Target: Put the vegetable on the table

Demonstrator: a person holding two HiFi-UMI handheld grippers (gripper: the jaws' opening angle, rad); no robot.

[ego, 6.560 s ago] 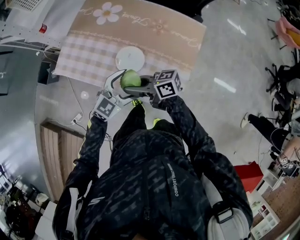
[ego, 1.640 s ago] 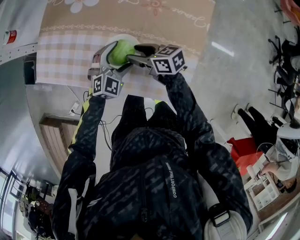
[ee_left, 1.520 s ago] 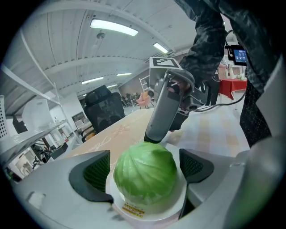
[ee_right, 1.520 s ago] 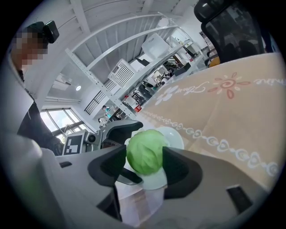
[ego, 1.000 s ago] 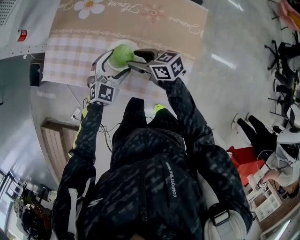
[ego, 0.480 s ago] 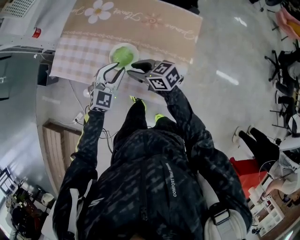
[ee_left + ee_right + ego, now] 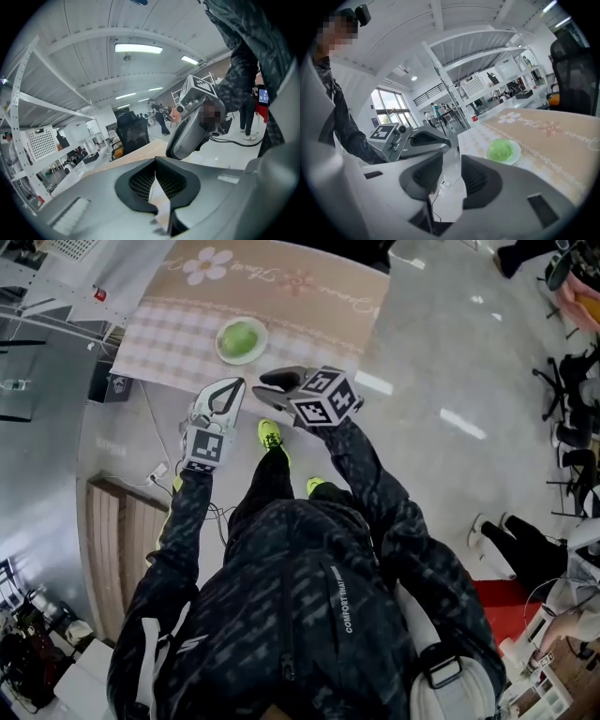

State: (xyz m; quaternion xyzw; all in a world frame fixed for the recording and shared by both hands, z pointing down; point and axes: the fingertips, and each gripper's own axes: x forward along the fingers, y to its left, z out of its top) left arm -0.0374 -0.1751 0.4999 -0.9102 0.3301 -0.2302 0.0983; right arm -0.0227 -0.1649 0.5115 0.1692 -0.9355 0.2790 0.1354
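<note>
A round green vegetable (image 7: pixel 241 337) rests on a white plate (image 7: pixel 221 350) on the table (image 7: pixel 309 296) with the beige flowered cloth. Both grippers hang over the floor, short of the table's near edge and apart from the plate. My left gripper (image 7: pixel 230 386) is shut with nothing in it; in the left gripper view its jaws (image 7: pixel 157 186) point up at the ceiling. The jaws of my right gripper (image 7: pixel 267 382) are closing with nothing between them. The right gripper view (image 7: pixel 452 180) shows the vegetable (image 7: pixel 500 150) beyond them, to the right.
A wooden platform (image 7: pixel 112 540) and loose cables (image 7: pixel 155 470) lie on the floor at the left. White shelving (image 7: pixel 56 277) stands beside the table's left end. The person's yellow shoes (image 7: pixel 270 434) are below the grippers. Another person's legs (image 7: pixel 511 540) show at the right.
Both grippers have let go of the vegetable and drawn back from the plate toward the person. The left jaws have shut and the right jaws have narrowed.
</note>
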